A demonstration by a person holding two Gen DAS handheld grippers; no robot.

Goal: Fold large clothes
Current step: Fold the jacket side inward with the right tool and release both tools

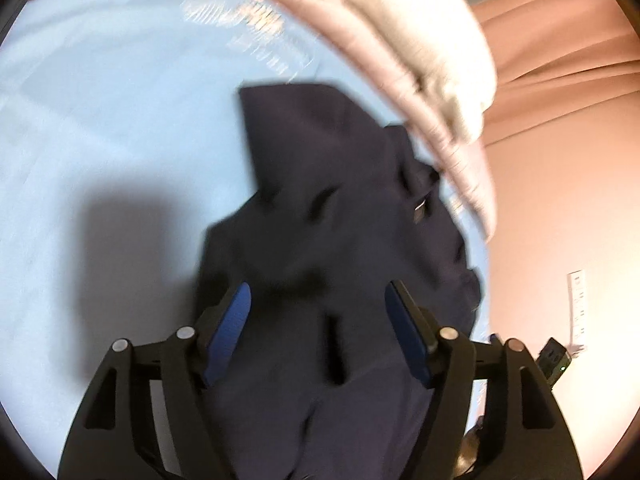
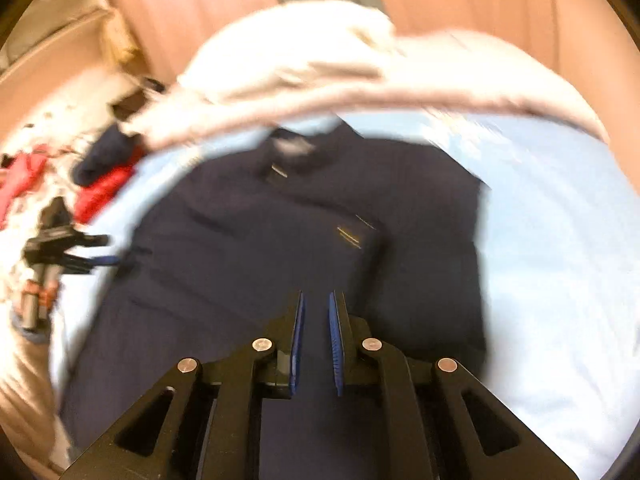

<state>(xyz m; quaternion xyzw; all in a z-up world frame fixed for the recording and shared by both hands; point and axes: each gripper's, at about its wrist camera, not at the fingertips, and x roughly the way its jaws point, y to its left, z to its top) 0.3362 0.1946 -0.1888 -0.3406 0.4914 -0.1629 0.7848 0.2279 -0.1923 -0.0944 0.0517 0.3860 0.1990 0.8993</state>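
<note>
A dark navy garment [image 1: 332, 216] lies rumpled on a light blue sheet [image 1: 100, 120]. My left gripper [image 1: 318, 292] is open, its blue pads [image 1: 230, 332] spread wide just above the garment's near part. In the right wrist view the same garment [image 2: 280, 240] lies spread out, with a collar at the far end and thin light stripes. My right gripper [image 2: 318, 300] hovers over the garment's near edge with its blue pads [image 2: 335, 344] close together, a narrow gap between them and nothing visibly held. The left gripper also shows in the right wrist view [image 2: 100, 248], at the garment's left edge.
A white and pink blanket [image 2: 360, 72] lies bunched along the far side of the sheet; it also shows in the left wrist view [image 1: 420, 60]. Red and dark clothes [image 2: 100, 176] are piled at the left. Pinkish-brown curtains [image 1: 560, 80] hang behind. A white power strip [image 1: 577, 304] and small black device [image 1: 554, 360] lie at right.
</note>
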